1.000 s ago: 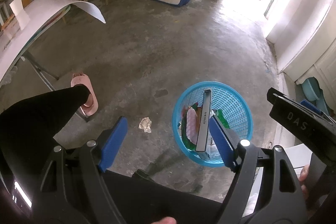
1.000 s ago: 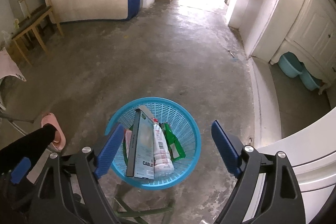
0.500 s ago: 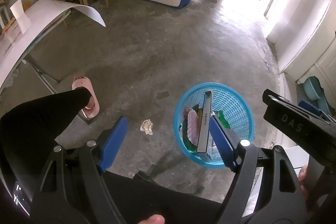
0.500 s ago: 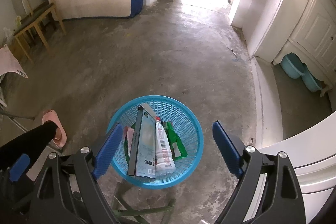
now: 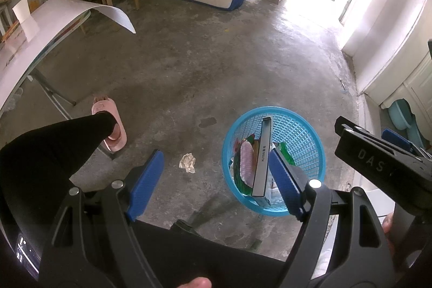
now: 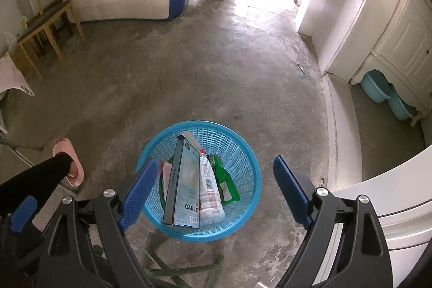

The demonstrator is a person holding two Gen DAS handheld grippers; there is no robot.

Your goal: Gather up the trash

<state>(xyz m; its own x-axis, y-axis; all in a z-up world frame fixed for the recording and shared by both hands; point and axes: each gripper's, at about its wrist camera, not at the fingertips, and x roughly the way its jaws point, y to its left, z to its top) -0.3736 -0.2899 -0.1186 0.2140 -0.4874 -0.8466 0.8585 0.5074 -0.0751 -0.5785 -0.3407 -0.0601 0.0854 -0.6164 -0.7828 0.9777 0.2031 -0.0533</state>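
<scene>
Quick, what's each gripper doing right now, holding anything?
Left gripper: jaws open, holding nothing.
Right gripper: jaws open, holding nothing.

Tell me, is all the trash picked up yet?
Almost. The blue basket already holds a cable box, a white bottle and a green wrapper. Both the left gripper and right gripper are open and empty. One crumpled paper is left on the floor beside the basket.

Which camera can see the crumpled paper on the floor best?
The left wrist view. The crumpled paper lies in plain sight on the bare floor, left of the blue basket. The right wrist view doesn't show it at all.
</scene>
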